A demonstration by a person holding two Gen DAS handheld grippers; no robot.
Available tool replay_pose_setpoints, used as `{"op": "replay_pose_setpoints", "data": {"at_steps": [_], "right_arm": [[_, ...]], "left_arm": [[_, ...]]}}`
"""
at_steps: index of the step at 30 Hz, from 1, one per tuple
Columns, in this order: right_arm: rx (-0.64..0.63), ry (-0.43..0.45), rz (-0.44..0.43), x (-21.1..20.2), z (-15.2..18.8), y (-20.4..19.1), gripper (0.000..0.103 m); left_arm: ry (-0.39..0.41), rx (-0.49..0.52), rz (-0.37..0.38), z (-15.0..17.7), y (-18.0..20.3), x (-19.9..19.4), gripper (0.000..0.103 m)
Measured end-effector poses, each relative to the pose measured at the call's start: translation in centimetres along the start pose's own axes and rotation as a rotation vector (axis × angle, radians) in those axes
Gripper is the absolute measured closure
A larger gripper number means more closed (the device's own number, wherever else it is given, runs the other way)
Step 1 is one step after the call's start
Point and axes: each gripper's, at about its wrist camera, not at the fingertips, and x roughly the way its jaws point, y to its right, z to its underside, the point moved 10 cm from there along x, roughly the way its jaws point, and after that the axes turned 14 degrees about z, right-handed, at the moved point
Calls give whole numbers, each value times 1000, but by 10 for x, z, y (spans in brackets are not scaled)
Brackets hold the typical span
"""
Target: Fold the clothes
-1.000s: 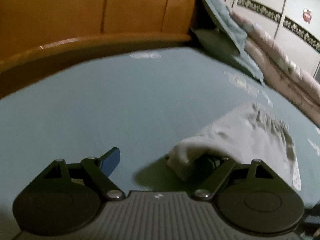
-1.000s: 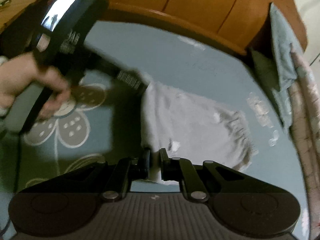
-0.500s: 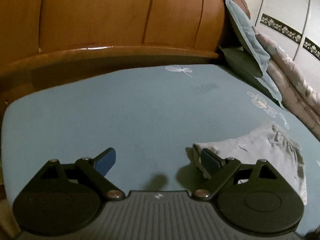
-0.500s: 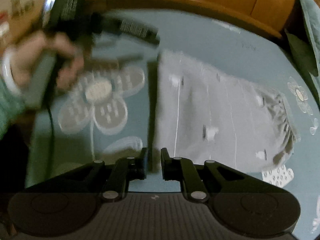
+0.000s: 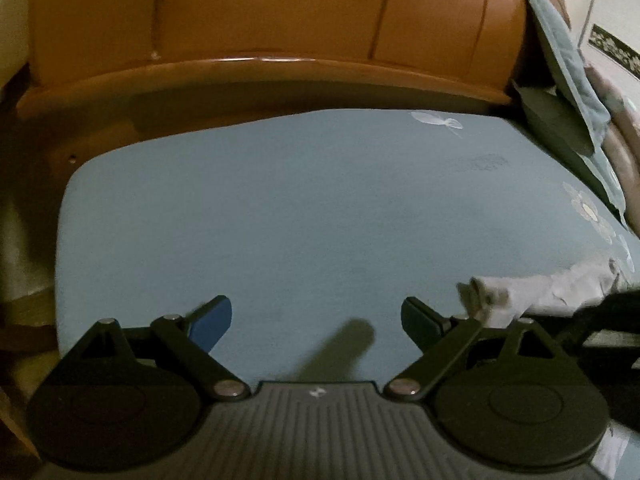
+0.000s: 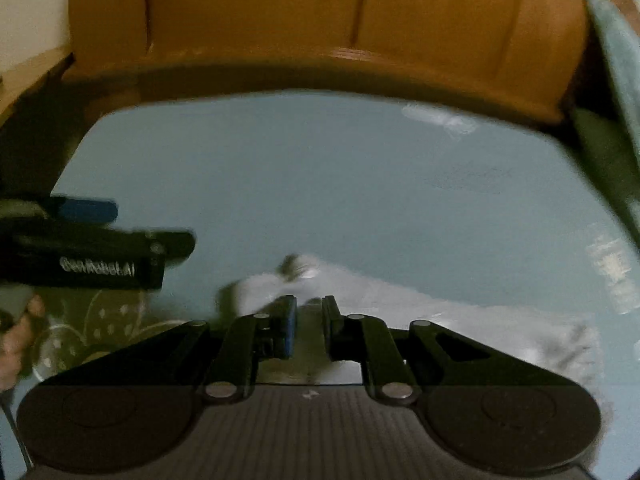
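scene: a bed (image 5: 280, 208) covered by a light blue sheet with pale flower prints is seen from both wrist views; a curved orange-brown wooden headboard (image 5: 260, 32) stands behind it.
garment: a pale grey piece of clothing (image 6: 440, 320) is spread on the sheet, with a gathered edge toward the right; in the left wrist view only its near corner (image 5: 520, 288) is seen, low at the right edge.
left gripper (image 5: 316, 320): its jaws are spread wide over bare sheet and nothing is held between them; the garment lies just beyond the right-hand finger, and whether it is touched cannot be told. in the right wrist view this gripper is seen at the left edge as a black body with a blue pad.
right gripper (image 6: 310, 330): its jaws are drawn close with a narrow gap; pale cloth is seen in and under that gap, but the picture is blurred and whether the cloth is pinched cannot be told.
hand (image 6: 16, 340): part of a person's hand is seen at the lower left of the right wrist view, wrapped around the left gripper's handle.
bedding: blue-grey pillows (image 5: 568, 92) are leaned against the headboard at the right.
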Motion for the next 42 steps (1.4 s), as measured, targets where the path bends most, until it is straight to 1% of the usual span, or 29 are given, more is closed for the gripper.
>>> {"op": "replay_pose_setpoints", "data": {"at_steps": [2,3,4,6,7,10,12,13,15,16,17,18,20,21,22,23,25,27,29,30,31,32,33,34,36,38,40,42], "right_arm": [[-40,6,11,1,7,-16,86],[-86,15,28,-4,9,-21,86],[-102,14,18,-8,9,-24,86],[-58,21,-39,-18,5,-19,86],[-31,32,-46,-23,1,-14,86],[1,72,0,-24,-15,-4,86],[5,59,9,-8,-23,-4,86],[-3,24,8,4,-21,-7,86],[-13,-8,-12,22,-16,-19,85],[-17,-16,-21,30,-15,-24,81],[-17,8,-27,31,-17,-29,75],[-14,25,-49,30,-20,-31,74],[35,31,-130,17,-26,-30,75],[54,46,-147,8,-27,-27,75],[51,62,-128,1,-28,-23,75],[43,71,-90,-6,-25,-17,75],[30,63,-52,-13,-19,-10,75],[9,46,-17,-12,-15,-9,75],[-36,31,36,1,-11,-13,75],[-38,21,25,9,-9,-18,75],[-18,13,-26,15,-8,-24,74],[5,17,-60,19,-9,-27,59],[21,22,-90,21,-11,-30,55],[8,30,-108,17,-12,-32,56],[36,48,-139,3,-15,-24,57],[75,72,-134,-9,-17,-12,57],[93,78,-75,-12,-19,3,57],[122,52,-21,0,-19,13,57]], "left_arm": [[1,-8,-8,-2,-6,-1,11],[3,-16,-13,-2,-9,-2,11],[4,-24,-14,-3,-12,-2,11],[8,-38,-15,-4,-16,-2,11],[9,-42,-12,-4,-15,-2,11],[8,-42,-8,-5,-14,-1,11],[2,-29,-11,-4,-13,0,11],[0,-21,-13,-3,-12,-2,11],[-2,-11,-11,-2,-12,-3,11],[-1,-10,-8,-2,-12,-3,11],[1,-11,-5,-2,-13,-3,11],[4,-14,-3,-2,-14,-3,11],[8,-20,1,-3,-15,-4,11],[9,-21,-1,-3,-16,-5,11],[10,-21,-5,-4,-17,-4,11],[13,-24,-10,-5,-19,-4,11],[20,-37,-19,-7,-22,-4,11],[24,-50,-22,-9,-22,-3,11],[23,-50,-22,-8,-20,-2,11],[22,-48,-21,-8,-19,-2,11],[20,-44,-19,-8,-18,-2,11],[20,-40,-13,-8,-16,-2,11],[19,-37,-5,-7,-16,-3,11],[18,-35,2,-7,-16,-3,11],[18,-30,2,-7,-19,-4,11],[22,-31,-11,-8,-24,-6,11],[28,-44,-14,-9,-27,-7,11],[31,-54,-16,-10,-27,-7,11]]}}
